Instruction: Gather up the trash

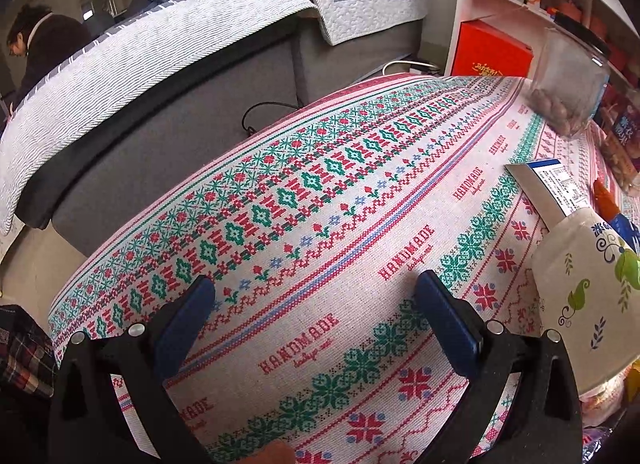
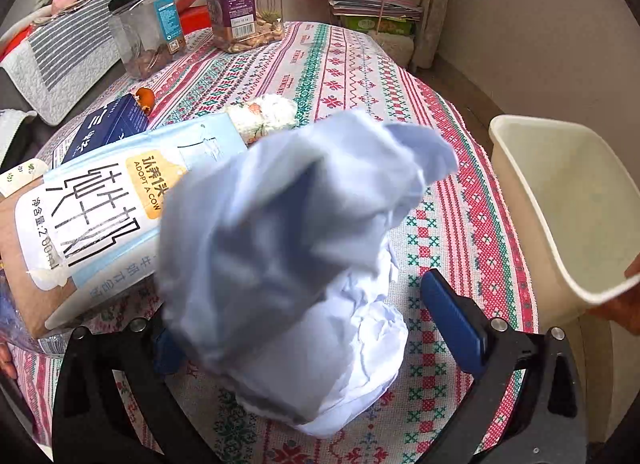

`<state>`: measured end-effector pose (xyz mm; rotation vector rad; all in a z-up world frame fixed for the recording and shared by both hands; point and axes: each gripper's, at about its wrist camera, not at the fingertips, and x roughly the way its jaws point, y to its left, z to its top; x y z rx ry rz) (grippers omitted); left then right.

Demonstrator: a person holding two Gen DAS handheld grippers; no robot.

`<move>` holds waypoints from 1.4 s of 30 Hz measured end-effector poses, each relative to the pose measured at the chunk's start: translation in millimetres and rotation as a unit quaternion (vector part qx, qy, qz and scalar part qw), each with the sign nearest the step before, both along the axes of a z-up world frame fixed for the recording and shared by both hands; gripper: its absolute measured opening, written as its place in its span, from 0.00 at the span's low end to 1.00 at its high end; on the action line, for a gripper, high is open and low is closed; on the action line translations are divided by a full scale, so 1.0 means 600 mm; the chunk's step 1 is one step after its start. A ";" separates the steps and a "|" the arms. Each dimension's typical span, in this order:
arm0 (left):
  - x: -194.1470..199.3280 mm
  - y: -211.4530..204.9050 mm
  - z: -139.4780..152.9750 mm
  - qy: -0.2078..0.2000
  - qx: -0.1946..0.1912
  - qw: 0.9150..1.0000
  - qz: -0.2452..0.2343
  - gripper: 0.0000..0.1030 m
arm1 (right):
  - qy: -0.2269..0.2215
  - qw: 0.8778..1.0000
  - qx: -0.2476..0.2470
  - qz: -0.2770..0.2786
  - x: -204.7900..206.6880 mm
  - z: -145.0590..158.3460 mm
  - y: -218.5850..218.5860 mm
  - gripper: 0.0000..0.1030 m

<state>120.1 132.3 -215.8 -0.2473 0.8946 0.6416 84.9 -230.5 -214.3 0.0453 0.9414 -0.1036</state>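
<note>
The patterned tablecloth (image 2: 360,76) still carries a milk carton (image 2: 92,224) at nine o'clock, so much is left. The cream bin (image 2: 560,200) at three o'clock looks empty. Only the right view shows crumpled blue paper (image 2: 304,264); whether the right gripper (image 2: 320,328) pinches it I cannot tell. The left gripper (image 1: 316,316), jaws spread, holds nothing.

Both pictures are bright with soft daylight. The edges bend round and go black at the corners. The crumpled blue paper (image 2: 296,264) in the middle looks blurry.
</note>
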 end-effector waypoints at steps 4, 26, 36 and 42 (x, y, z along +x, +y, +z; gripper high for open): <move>0.000 -0.001 0.000 0.000 -0.001 1.000 0.000 0.95 | 0.000 1.000 0.000 0.000 0.000 0.000 0.000 0.95; -0.017 0.012 0.012 0.039 -0.055 0.996 -0.055 0.95 | 0.000 1.000 0.000 0.000 0.000 0.000 0.001 0.95; -0.120 -0.051 0.080 0.008 -0.017 0.991 -0.132 0.86 | 0.037 0.998 0.004 0.047 0.002 0.015 -0.003 0.93; -0.163 -0.135 0.178 -0.069 0.022 0.973 -0.220 0.91 | -0.070 0.996 -0.031 0.038 -0.072 0.142 -0.014 0.93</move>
